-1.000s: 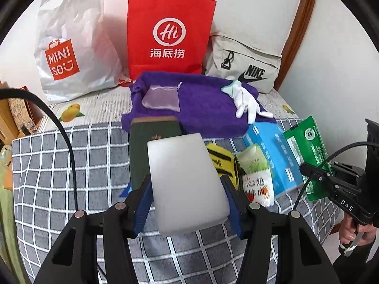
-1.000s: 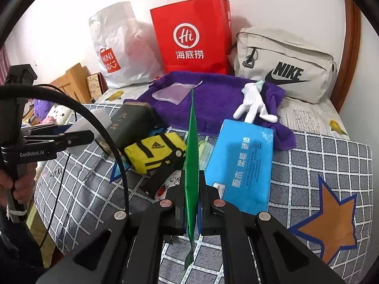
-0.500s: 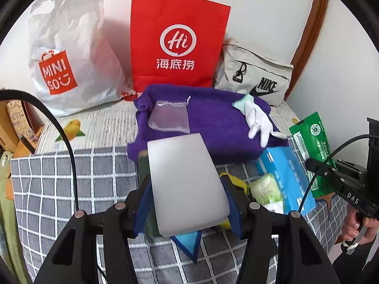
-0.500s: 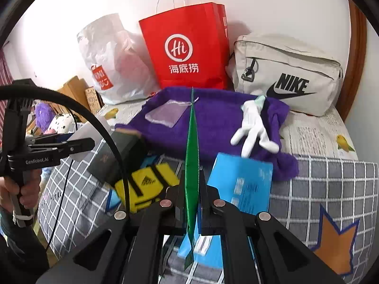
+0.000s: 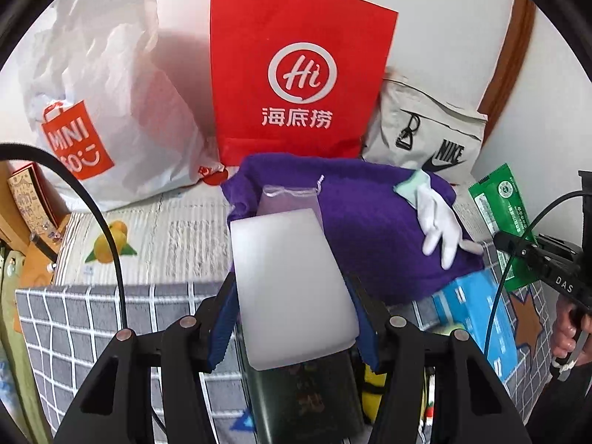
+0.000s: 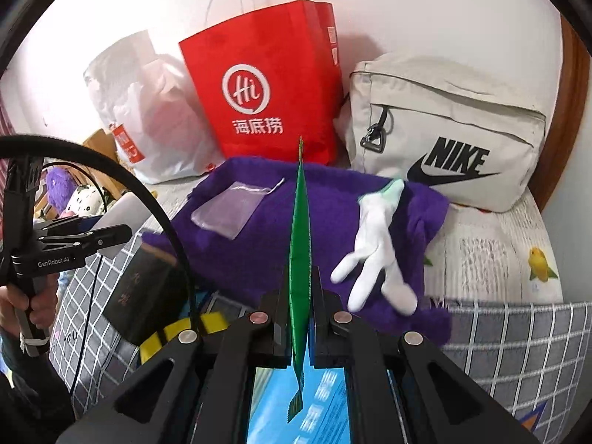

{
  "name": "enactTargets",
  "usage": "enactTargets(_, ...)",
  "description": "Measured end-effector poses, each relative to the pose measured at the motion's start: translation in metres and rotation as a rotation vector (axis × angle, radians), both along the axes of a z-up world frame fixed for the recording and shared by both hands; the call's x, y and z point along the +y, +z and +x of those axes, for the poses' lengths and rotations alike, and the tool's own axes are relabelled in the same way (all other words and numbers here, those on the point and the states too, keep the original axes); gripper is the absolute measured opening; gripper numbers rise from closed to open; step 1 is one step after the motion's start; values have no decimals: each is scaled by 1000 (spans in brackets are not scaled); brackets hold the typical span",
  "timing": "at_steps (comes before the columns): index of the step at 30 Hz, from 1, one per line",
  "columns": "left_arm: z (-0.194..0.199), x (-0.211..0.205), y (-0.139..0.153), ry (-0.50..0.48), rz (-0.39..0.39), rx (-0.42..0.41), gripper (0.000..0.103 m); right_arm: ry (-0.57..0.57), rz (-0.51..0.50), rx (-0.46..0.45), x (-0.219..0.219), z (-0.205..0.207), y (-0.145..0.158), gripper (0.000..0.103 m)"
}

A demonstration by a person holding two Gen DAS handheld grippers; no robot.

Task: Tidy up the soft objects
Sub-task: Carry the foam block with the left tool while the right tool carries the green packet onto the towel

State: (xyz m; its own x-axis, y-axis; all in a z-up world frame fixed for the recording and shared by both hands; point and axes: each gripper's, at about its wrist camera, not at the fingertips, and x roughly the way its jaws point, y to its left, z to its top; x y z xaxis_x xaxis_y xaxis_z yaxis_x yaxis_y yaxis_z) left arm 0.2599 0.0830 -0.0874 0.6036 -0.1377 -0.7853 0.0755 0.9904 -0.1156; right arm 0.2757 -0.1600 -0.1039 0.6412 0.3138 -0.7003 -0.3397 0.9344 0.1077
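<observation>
My left gripper (image 5: 292,318) is shut on a white translucent pouch (image 5: 292,285) and holds it above the bed, near the front edge of a purple towel (image 5: 370,229). My right gripper (image 6: 299,292) is shut on a flat green packet (image 6: 299,244), seen edge-on; the packet also shows in the left wrist view (image 5: 499,214). On the purple towel (image 6: 314,222) lie a white glove (image 6: 373,251) and a small clear drawstring pouch (image 6: 229,211).
A red paper bag (image 5: 299,77), a white Miniso bag (image 5: 96,111) and a beige Nike bag (image 6: 447,133) stand against the wall. A blue tissue pack (image 5: 477,310), a dark green box (image 6: 144,288) and a yellow pouch (image 6: 174,336) lie on the grey checked blanket (image 6: 518,344).
Both grippers have moved forward toward the purple towel and the bags, each keeping hold of its item. The items on the blanket have slid toward the bottom of both views.
</observation>
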Motion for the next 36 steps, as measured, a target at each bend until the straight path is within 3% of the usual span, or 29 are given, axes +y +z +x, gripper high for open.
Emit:
enactTargets(5, 19, 2, -1, -2, 8, 1, 53, 4, -15, 27, -1, 33, -5, 6)
enactTargets(17, 50, 9, -19, -1, 13, 41, 54, 67, -90, 206, 14, 111, -51, 6)
enactTargets(23, 61, 7, -30, -11, 18, 65, 54, 60, -111, 302, 11, 130, -80, 6)
enactTargets(32, 81, -7, -43, -47, 40, 99, 54, 80, -111, 340, 12, 141, -94, 12)
enactTargets(34, 87, -10, -50, -53, 41, 117, 54, 82, -119, 339, 15, 140, -94, 20)
enactTargets(36, 91, -14, -55, -68, 47, 126, 54, 98, -114, 332, 18, 137, -91, 47)
